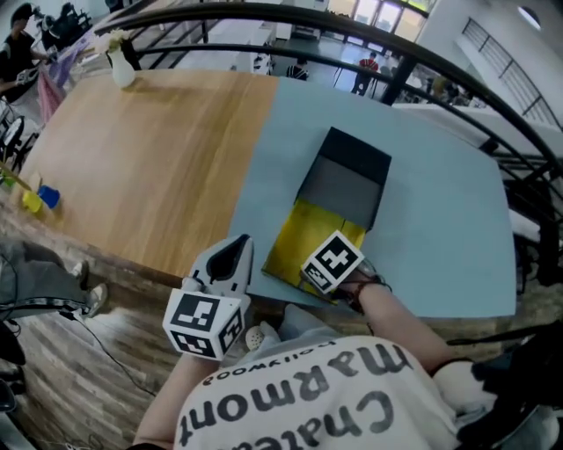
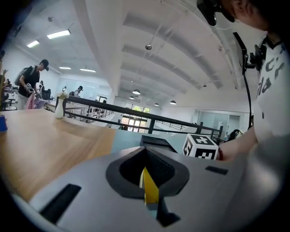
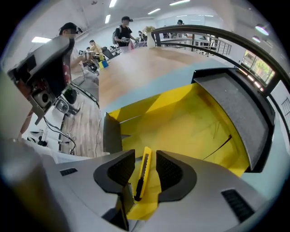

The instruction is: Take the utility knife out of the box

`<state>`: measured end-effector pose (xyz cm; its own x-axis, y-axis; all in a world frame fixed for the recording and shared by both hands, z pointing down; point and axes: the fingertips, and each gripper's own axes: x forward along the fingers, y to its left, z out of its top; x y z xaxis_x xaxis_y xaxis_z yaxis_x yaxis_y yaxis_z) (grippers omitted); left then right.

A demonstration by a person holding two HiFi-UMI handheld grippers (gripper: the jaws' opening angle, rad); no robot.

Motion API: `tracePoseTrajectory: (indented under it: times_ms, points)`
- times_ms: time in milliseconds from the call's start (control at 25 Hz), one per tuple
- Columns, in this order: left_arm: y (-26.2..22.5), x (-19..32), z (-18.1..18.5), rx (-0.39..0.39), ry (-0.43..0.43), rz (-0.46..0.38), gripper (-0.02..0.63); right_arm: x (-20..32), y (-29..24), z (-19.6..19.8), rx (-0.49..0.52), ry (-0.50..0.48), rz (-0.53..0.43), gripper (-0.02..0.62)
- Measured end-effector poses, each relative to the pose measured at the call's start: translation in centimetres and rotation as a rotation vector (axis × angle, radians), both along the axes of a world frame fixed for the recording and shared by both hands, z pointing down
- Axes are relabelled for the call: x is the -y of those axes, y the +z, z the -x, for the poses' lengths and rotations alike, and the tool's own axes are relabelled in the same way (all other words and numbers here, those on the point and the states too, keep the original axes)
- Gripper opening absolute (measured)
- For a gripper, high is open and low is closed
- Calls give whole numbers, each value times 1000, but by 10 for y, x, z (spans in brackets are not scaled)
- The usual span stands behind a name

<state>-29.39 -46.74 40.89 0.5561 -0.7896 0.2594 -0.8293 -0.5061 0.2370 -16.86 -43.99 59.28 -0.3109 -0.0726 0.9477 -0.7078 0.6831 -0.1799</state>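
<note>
An open box (image 1: pixel 303 230) with a yellow inside and a dark lid (image 1: pixel 347 171) lies on the blue mat. A yellow utility knife (image 3: pixel 142 174) with a black slider lies inside it at the near end. My right gripper (image 1: pixel 327 268) points steeply down into that end. In the right gripper view its jaws (image 3: pixel 146 157) stand open on either side of the knife, and the pads do not press on it. My left gripper (image 1: pixel 239 243) hovers left of the box at the table's near edge. Its jaws (image 2: pixel 147 174) are shut, and a thin yellow strip I cannot identify shows in the slit.
The blue mat (image 1: pixel 440 220) covers the right half of a wooden table (image 1: pixel 149 149). A white vase (image 1: pixel 121 66) stands at the far left corner. Small blue and yellow items (image 1: pixel 40 198) sit at the left edge. A black railing (image 1: pixel 290 13) curves behind the table, with people beyond it.
</note>
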Motion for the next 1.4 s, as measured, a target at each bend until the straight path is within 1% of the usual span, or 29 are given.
tracePoseTrajectory:
  times_ms: [160, 280, 440, 560, 640, 800, 1080, 1240, 1400]
  points:
    - [-4, 3, 6, 1, 36, -9, 2, -1, 10, -4, -59, 60, 20, 137]
    - [-3, 3, 13, 3, 52, -11, 2, -3, 15, -4, -87, 86, 22, 130]
    - [-2, 0, 19, 1, 63, -11, 2, -3, 18, -3, -111, 97, 8, 127]
    - [-5, -2, 20, 5, 79, -22, 2, -3, 20, -4, -128, 64, -10, 110]
    - [-7, -2, 22, 7, 87, -28, 2, -1, 21, -5, -125, 56, -9, 110]
    - [-9, -5, 29, 11, 92, -32, 2, 1, 21, -6, -101, 96, 3, 99]
    - [-6, -15, 37, 21, 113, -29, 2, 5, 20, -8, -105, 127, 9, 92]
    - [-4, -21, 34, 10, 122, -28, 2, 4, 19, -8, -113, 132, -19, 89]
    - [-3, -26, 31, 10, 117, -33, 2, 3, 20, -9, -111, 132, -16, 89]
